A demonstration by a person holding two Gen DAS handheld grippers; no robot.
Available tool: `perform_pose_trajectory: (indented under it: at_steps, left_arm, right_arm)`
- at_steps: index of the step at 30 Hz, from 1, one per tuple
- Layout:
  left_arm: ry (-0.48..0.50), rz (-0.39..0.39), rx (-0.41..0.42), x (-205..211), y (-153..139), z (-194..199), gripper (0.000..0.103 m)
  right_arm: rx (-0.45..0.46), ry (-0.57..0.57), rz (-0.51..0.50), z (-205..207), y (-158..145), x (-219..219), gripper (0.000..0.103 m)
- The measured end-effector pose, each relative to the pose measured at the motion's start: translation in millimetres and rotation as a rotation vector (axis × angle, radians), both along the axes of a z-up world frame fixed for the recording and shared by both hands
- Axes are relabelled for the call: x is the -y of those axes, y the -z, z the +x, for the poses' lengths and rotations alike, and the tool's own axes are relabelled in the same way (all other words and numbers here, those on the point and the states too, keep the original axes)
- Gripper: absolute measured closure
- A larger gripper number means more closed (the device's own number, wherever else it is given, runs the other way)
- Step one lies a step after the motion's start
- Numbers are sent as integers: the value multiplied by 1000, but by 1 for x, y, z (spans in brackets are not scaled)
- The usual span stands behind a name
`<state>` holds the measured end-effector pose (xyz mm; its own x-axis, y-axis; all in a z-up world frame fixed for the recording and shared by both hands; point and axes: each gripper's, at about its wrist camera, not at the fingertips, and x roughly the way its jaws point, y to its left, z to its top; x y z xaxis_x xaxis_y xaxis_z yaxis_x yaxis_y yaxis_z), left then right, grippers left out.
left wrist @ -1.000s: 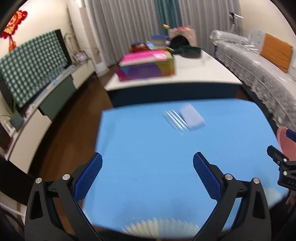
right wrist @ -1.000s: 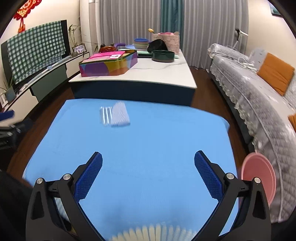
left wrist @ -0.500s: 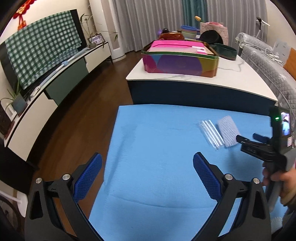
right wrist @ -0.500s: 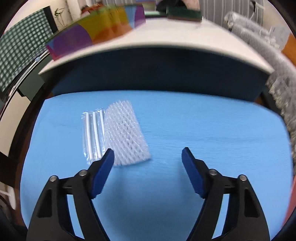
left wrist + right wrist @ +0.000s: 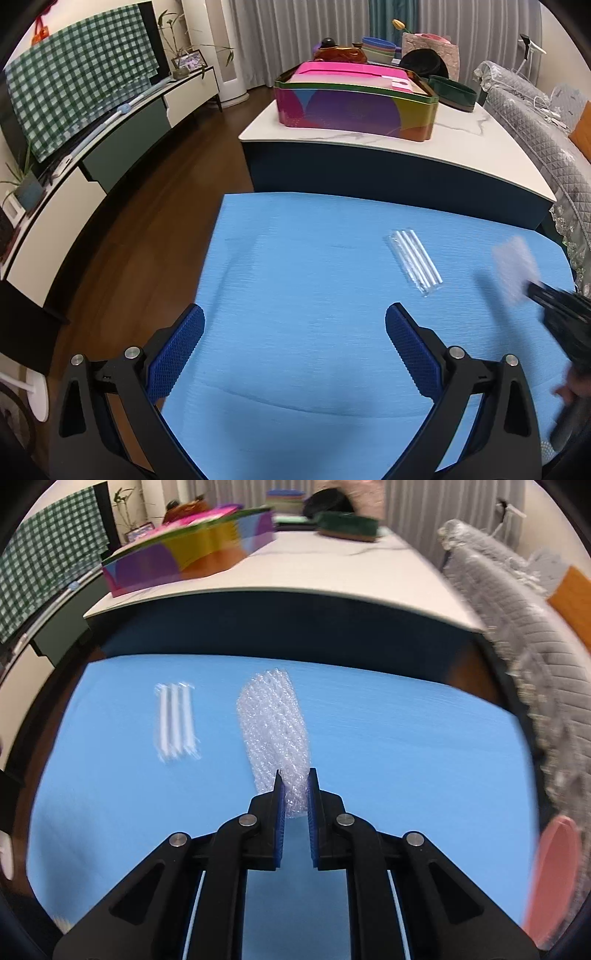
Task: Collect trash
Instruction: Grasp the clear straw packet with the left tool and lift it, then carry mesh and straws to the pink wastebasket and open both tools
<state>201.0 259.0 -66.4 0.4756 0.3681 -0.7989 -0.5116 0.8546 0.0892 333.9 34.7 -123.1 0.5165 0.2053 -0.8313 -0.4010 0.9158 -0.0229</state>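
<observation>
The right tool (image 5: 295, 775) has its blue pads pressed in on the near end of a strip of bubble wrap (image 5: 273, 731), pinching it; the rest of the strip runs away from the tips toward twelve o'clock, above the blue mat (image 5: 406, 746). Whether its far end touches the mat cannot be told, since the view is smeared. At about ten o'clock from the tips, apart from the strip, lies a clear packet of straws (image 5: 176, 722) flat on the mat. At four o'clock, by the mat's right edge, a pink round thing (image 5: 554, 878) shows only in part. Beyond the mat at twelve o'clock stands the white counter (image 5: 332, 572) with a many-coloured tin (image 5: 184, 561) on its left part, and a quilted grey sofa (image 5: 517, 635) runs along at two o'clock.

The left tool (image 5: 295, 321) is spread wide with nothing between its pads, hanging over the near part of the blue mat (image 5: 295, 277). The packet of straws (image 5: 415, 262) lies at one o'clock from it. At three o'clock the right tool (image 5: 546, 295) shows as a dark blur, with the bubble wrap (image 5: 515, 269) pale at its tip. The counter (image 5: 461, 151) carries the coloured tin (image 5: 354, 103) at twelve o'clock, and a checked green cloth (image 5: 74, 96) hangs at ten o'clock.
</observation>
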Motion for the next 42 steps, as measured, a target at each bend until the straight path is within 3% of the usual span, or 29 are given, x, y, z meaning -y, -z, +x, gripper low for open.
perform_pose_trajectory:
  at_steps: [6,13,16,19,25,28,31,32,36,42]
  left_arm:
    - [46,-6,20,28,2,12,8]
    - [81,-80,24,52,14,66,8]
    - [82,-164,8,53,39,106,10]
    - [63,-265,-34,52,68,140,22]
    - [17,-260,-125,52,113,180,28]
    - [-12,-276,-153,51,126,188,38]
    - [-32,-227,-158,55,129,187,64]
    - [-22,-201,-156,57,128,187,94]
    - [-26,-228,-138,58,116,175,98]
    - [126,-196,-21,96,51,119,98]
  right_arm:
    - [51,124,-91,-58,-35,105,92]
    - [103,295,-53,-88,-49,208,91]
    - [68,358,6,-85,-39,230,91]
    - [75,364,-13,-81,-32,238,91]
    - [79,347,0,-71,-32,245,91]
    - [91,333,-13,-72,-33,244,91]
    - [84,334,-7,-69,-33,248,91]
    - [81,336,-3,-68,-33,250,91]
    - [90,330,5,-70,-37,251,91]
    - [142,287,55,-85,-52,249,91]
